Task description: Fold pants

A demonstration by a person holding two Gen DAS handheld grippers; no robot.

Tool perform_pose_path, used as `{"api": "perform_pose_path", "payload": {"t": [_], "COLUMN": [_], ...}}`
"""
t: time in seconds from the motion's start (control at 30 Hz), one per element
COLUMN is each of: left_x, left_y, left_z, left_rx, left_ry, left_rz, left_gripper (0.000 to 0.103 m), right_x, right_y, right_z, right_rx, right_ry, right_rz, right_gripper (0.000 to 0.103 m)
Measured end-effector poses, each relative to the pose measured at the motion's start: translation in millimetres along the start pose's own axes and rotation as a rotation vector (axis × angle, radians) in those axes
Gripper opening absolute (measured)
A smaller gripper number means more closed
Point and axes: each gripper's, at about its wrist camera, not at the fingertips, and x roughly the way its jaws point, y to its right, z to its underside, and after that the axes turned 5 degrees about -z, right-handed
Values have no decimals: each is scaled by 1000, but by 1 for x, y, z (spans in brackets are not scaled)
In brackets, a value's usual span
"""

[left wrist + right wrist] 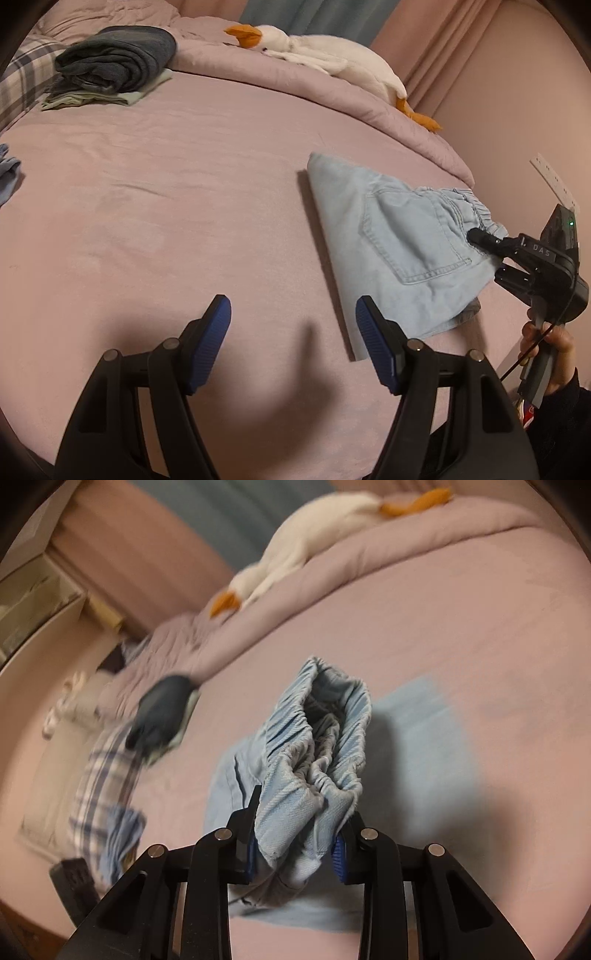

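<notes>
Pants [399, 236] of pale blue denim lie on the pink bed [184, 206] in the left wrist view, already folded into a compact wedge with a back pocket facing up and the gathered elastic waistband at the far right edge. The right tongs [476, 236] pinch that waistband, while the left tongs [293, 332] hover released above the bare sheet, just beside the near corner of the fold. Since only one end is held, lifting or dragging from here could, I judge, let the loose layers slide apart and undo the fold. In the right wrist view, the right tongs [295, 842] are clenched on the bunched waistband, which rises puckered and thick between the jaws, the rest of the pants trailing flat onto the bed behind. Such a bulky, stretchy bite could slip out under a quick pull.
</notes>
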Motion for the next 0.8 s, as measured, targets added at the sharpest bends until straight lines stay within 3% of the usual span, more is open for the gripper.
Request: {"api": "perform_pose_path", "payload": {"t": [0.17, 0.3, 0.37, 0.43, 0.5, 0.57, 0.63, 0.67, 0.73, 0.8], "left_x": [16, 28, 31, 34, 37, 42, 47, 51, 60, 79], "left_y": [19, 35, 42, 48, 56, 64, 68, 70, 70, 66], "left_z": [-6, -17, -23, -29, -33, -35, -35, -35, -31, -20], "left_rx": [57, 124, 149, 164, 190, 218, 234, 241, 261, 285], "left_ry": [-24, -22, -6, 7, 20, 33, 35, 22, -12, -114], "left_rz": [21, 19, 18, 28, 37, 41, 41, 45, 52, 52], "left_gripper": [70, 70, 69, 62, 50, 38, 22, 20, 21, 18], "right_x": [13, 25, 17, -1, -24, -33, -21, -13, 15, 35], "right_y": [31, 47, 50, 46, 35, 17, -9, -15, -27, -14], "right_z": [11, 11, 5, -1, -9, -11, -8, -5, 7, 13], "right_rx": [49, 136, 166, 161, 104, -1, -141, -181, -281, -282], "right_ry": [-42, -97, -88, -23, 76, 127, 87, 62, -20, -86], "right_rz": [85, 60, 46, 115, 261, 301, 222, 205, 247, 292], "right_gripper": [33, 33, 41, 49, 61, 63, 63, 63, 53, 41]}}
